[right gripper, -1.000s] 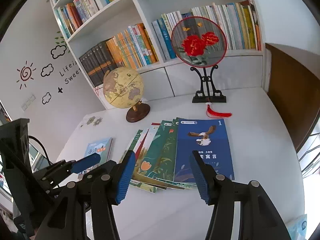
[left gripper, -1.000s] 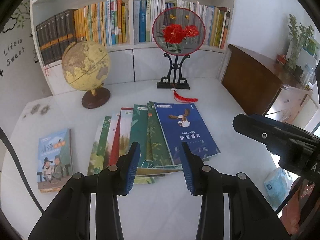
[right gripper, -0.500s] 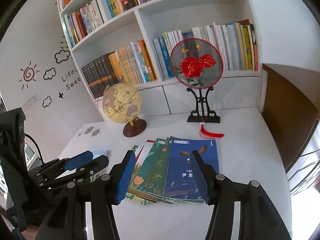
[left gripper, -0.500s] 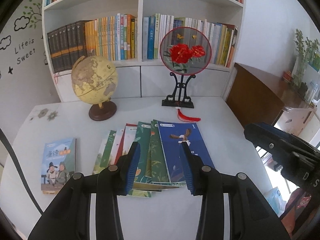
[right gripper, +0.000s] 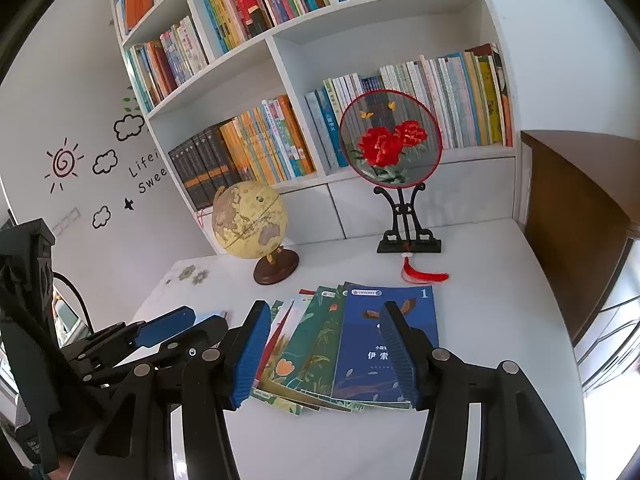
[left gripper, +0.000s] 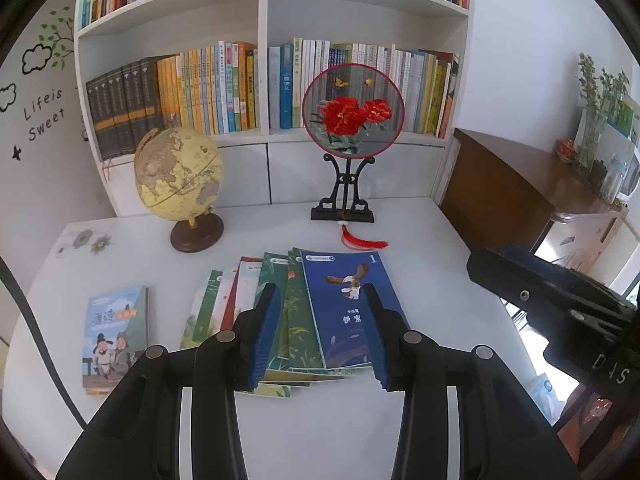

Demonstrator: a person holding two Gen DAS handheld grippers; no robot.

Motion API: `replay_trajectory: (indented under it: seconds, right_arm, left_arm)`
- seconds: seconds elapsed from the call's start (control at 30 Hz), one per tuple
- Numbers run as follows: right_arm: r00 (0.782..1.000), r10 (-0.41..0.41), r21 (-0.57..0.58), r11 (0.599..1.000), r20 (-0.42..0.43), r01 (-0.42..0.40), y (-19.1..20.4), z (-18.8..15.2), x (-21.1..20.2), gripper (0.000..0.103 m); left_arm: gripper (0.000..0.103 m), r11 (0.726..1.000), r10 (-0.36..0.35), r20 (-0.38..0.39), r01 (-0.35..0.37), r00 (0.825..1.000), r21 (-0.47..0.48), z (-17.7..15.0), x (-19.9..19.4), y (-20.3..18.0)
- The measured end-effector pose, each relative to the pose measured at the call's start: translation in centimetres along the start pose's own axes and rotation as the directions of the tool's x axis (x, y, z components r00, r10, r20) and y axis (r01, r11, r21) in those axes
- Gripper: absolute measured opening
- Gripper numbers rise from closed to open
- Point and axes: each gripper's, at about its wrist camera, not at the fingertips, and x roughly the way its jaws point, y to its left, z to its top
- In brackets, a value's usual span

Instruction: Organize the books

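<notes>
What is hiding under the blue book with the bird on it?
Under the blue book lie more fanned-out books, green and red edges peeking out left. Their covers are mostly hidden, so their number is unclear.

Both wrist cams sit above the desk's point(left gripper: 432, 240) near edge, tilted down and facing the bookshelf point(left gripper: 264, 12). Left cam looks square on; right cam sits further right, angled leftward, catching the left claw point(right gripper: 168, 330). Both views share the fanned books point(left gripper: 344, 312), globe point(left gripper: 179, 174) and fan point(right gripper: 391, 139).
</notes>
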Motion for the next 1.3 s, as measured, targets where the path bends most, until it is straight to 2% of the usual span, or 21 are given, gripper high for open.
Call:
replay_trajectory:
  seconds: [0.37, 0.53, 0.73, 0.83, 0.93, 1.3]
  right_arm:
    - [1.0, 0.01, -0.013, 1.0, -0.001, -0.01, 0.7, -0.1, 0.6, 0.055]
    - [1.0, 0.005, -0.024, 1.0, 0.026, -0.004, 1.7, 1.0, 0.1, 0.055]
    - [0.994, -0.055, -0.049, 0.997, 0.093, 0.06, 3.7, 4.0, -1.4, 0.055]
    - [0.985, -0.119, -0.062, 0.99, 0.127, 0.128, 4.7, 5.4, -2.1, 0.055]
    - [0.976, -0.158, -0.065, 0.984, 0.148, 0.169, 5.5, 6.0, -2.5, 0.055]
    - [0.978, -0.16, -0.041, 0.985, 0.134, 0.167, 6.4, 5.3, -3.4, 0.055]
  left_arm:
    - [0.038, 1.0, 0.019, 0.011, -0.018, 1.0, -0.01, 0.3, -0.4, 0.2]
    - [0.038, 0.999, 0.045, 0.044, -0.045, 0.998, 0.003, 2.5, -1.0, 0.0]
    - [0.038, 0.998, 0.051, 0.066, -0.048, 0.997, -0.042, 6.6, -1.5, 0.7]
    - [0.038, 0.997, 0.055, 0.087, -0.05, 0.995, -0.053, 7.4, -2.1, 0.7]
    - [0.038, 0.996, 0.071, 0.094, -0.066, 0.993, -0.057, 7.5, -2.9, 0.8]
    - [0.038, 0.996, 0.07, 0.069, -0.066, 0.995, -0.062, 6.0, -4.3, 1.2]
